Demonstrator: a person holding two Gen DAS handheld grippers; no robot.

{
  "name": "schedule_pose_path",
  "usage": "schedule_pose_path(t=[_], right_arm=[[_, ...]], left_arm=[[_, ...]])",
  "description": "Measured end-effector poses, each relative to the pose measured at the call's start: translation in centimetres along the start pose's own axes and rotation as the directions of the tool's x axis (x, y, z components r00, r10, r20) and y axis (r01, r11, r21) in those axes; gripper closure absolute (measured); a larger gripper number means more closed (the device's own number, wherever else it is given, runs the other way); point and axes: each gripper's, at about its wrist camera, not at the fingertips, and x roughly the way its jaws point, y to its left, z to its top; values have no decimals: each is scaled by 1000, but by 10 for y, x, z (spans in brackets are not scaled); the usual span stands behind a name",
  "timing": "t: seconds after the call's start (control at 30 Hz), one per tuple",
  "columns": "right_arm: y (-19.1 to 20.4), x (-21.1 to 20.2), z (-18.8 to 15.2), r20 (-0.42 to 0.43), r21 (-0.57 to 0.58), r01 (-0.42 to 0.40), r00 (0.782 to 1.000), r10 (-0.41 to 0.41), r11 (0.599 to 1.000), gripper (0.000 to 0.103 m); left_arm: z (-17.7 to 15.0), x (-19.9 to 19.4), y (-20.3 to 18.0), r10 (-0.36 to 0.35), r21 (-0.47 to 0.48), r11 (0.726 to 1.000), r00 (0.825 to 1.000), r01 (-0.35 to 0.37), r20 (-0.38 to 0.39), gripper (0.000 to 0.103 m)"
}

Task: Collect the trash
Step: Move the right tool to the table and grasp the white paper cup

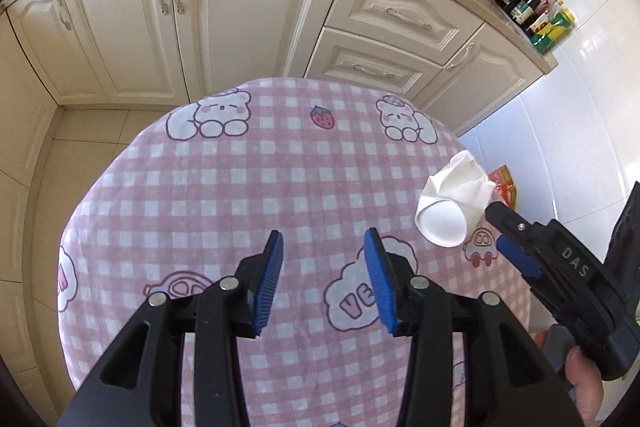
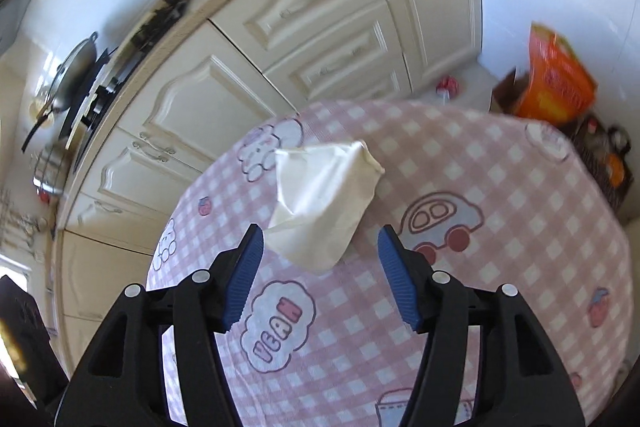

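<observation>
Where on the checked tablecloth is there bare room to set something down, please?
Most of the tablecloth lies bare, from the left gripper out to the far edge. The only crowding is at the right edge, where the crumpled paper cup lies before the right gripper.

Crumpled white paper cup [image 2: 324, 203] looking matt, lying on soft woven gingham tablecloth [image 1: 248, 187]; gripper pads [image 1: 269, 287] showing ribbed blue rubber; cabinet doors [image 1: 240, 19] gleaming glossy cream
</observation>
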Motion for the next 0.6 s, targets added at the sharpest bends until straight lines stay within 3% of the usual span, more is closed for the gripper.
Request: schedule_pose_path(t=[0.2,0.33,0.37,0.47,0.6], right_arm=[[-16,26,12,-51,96,-79,995,84,992,35],[-18,40,14,-80,165,-149,983,164,975,33],[-15,40,15,-76,153,-149,984,162,977,34],[-2,41,15,-83,121,-198,974,209,973,56],[28,33,10,-52,0,-125,991,125,992,57]], left_arm=[[4,3,19,41,-37,998,999,-41,3,62],[0,-2,43,63,-80,995,998,-62,8,62],[-1,-3,48,65,-89,994,998,-64,9,62],[-7,-10,69,69,-124,990,998,-67,14,62],[-19,-22,105,65,-186,981,998,-58,27,62]])
